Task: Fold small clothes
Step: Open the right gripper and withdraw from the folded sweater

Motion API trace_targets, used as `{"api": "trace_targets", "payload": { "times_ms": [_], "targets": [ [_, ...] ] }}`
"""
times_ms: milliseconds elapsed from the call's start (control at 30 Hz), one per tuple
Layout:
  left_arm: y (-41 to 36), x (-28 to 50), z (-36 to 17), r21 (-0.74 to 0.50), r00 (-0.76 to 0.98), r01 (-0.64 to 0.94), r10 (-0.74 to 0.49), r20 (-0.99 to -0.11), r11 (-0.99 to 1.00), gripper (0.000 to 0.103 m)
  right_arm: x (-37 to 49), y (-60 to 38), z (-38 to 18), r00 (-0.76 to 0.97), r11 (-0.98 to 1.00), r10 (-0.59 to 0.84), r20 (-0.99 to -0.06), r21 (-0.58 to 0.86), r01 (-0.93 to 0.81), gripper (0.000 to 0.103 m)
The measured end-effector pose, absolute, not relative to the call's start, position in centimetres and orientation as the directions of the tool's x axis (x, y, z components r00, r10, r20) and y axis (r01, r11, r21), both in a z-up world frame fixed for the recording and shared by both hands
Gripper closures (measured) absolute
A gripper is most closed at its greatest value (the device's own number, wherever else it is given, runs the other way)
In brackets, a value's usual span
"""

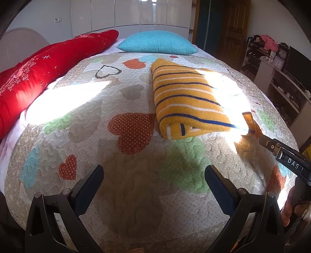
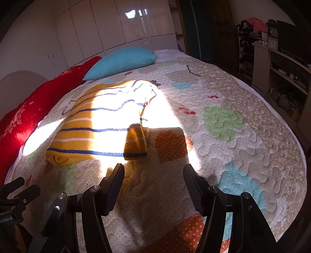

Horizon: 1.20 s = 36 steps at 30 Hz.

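Observation:
A folded yellow garment with blue and white stripes (image 1: 186, 97) lies on the quilted bedspread (image 1: 136, 194). In the right wrist view the garment (image 2: 87, 132) lies ahead and to the left, with a small sleeve end (image 2: 136, 144) sticking out toward me. My left gripper (image 1: 154, 173) is open and empty over the quilt, short of the garment. My right gripper (image 2: 153, 173) is open and empty, just short of the sleeve end. The right gripper's finger also shows in the left wrist view (image 1: 272, 146), beside the garment's near right corner.
A turquoise pillow (image 1: 157, 42) and a red quilted pillow (image 1: 48, 64) lie at the head of the bed. White wardrobe doors (image 1: 128, 13) stand behind. Cluttered shelves (image 1: 281, 81) line the right side. Strong sunlight crosses the bedspread.

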<state>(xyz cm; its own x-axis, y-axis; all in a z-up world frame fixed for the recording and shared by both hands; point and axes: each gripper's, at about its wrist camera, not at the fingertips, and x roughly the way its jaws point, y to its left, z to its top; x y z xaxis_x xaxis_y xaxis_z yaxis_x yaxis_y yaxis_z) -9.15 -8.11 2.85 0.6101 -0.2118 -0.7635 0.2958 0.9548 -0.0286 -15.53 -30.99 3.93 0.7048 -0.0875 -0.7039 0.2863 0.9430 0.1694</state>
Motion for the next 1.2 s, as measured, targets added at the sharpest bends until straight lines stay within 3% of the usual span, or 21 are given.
{"api": "trace_targets", "payload": {
  "times_ms": [567, 1200],
  "targets": [
    [-8.2, -8.9, 1.5, 0.027, 0.590, 0.255, -0.133, -0.796, 0.967, 0.000, -15.6, -29.8, 3.7, 0.692, 0.957, -0.117, -0.712, 0.106, 0.270, 0.033],
    [-9.3, -9.5, 0.8, 0.003, 0.554, 0.297, -0.169, -0.815, 0.955, 0.000, -15.6, -29.4, 3.7, 0.690, 0.956, -0.110, -0.715, 0.114, 0.271, 0.030]
  ]
}}
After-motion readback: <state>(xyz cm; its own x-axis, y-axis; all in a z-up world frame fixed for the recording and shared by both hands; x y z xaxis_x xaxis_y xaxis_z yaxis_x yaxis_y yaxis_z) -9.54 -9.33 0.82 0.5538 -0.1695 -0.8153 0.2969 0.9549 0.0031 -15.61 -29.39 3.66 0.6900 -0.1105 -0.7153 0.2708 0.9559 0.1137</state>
